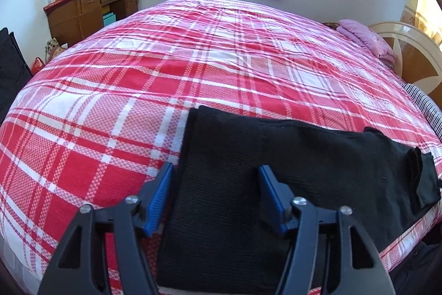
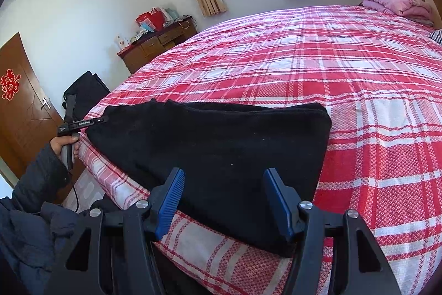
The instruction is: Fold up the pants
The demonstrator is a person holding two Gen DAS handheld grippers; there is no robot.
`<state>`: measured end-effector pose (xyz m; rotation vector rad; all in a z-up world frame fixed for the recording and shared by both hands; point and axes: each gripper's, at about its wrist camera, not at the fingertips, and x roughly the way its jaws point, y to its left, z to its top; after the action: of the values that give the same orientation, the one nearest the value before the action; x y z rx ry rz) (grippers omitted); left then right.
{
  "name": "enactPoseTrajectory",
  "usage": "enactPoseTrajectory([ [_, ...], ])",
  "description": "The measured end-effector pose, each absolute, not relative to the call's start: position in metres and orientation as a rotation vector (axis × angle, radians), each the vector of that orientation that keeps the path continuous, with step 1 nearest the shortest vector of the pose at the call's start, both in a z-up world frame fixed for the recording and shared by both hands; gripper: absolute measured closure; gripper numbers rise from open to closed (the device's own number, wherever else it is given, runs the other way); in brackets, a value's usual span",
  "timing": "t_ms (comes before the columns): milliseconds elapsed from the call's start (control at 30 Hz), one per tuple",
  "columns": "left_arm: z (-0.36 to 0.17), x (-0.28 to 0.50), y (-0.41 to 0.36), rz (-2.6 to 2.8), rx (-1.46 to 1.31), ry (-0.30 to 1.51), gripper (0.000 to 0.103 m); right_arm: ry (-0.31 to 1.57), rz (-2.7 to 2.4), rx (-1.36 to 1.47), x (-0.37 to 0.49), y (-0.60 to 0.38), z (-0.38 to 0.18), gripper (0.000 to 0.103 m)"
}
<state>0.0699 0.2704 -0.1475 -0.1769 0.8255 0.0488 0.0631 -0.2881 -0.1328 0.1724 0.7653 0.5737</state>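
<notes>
Black pants point(image 1: 317, 156), folded lengthwise, lie along the near edge of the bed. Their left end runs between the blue pads of my left gripper point(image 1: 215, 166). The left pad stands just off the cloth's edge over the bedcover and the right pad is over the fabric, with the jaws apart and no cloth pinched. In the right wrist view the pants point(image 2: 221, 134) stretch leftward to the left gripper point(image 2: 102, 119), held by a hand. My right gripper point(image 2: 224, 170) is open over the pants' near right corner, with cloth lying flat between its pads.
A red-and-white plaid cover point(image 1: 193, 60) spans the bed. Folded pink bedding point(image 1: 364, 40) sits by the headboard point(image 1: 408, 54). A wooden desk point(image 1: 83, 13) with bags stands at the far wall. A black case point(image 2: 85, 93) and a door point(image 2: 19, 115) are at the left. A dark sleeve point(image 2: 41, 179) is nearby.
</notes>
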Motion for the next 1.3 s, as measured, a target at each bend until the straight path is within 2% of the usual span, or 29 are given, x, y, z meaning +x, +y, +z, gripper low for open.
enactPoseTrajectory([
  [33,-0.146,0.068,0.273,0.044,-0.192,0.824,0.053,0.765,0.573,0.171,0.063,-0.287,-0.133,0.041],
  [100,-0.144,0.065,0.279,0.002,-0.266,0.815,0.081,0.761,0.571,0.164,0.063,-0.286,-0.132,0.041],
  [333,-0.130,0.055,0.282,-0.118,-0.431,0.770,0.082,0.753,0.561,0.158,0.063,-0.286,-0.132,0.041],
  [667,-0.076,0.043,0.252,-0.215,-0.450,0.658,0.082,0.730,0.550,0.156,0.062,-0.286,-0.129,0.041],
  [967,-0.027,0.041,0.182,-0.370,-0.373,0.579,0.082,0.700,0.506,0.212,0.065,-0.300,-0.123,0.041],
  [1300,0.003,0.064,0.075,-0.573,-0.302,0.602,0.082,0.667,0.416,0.371,0.074,-0.336,-0.117,0.041],
])
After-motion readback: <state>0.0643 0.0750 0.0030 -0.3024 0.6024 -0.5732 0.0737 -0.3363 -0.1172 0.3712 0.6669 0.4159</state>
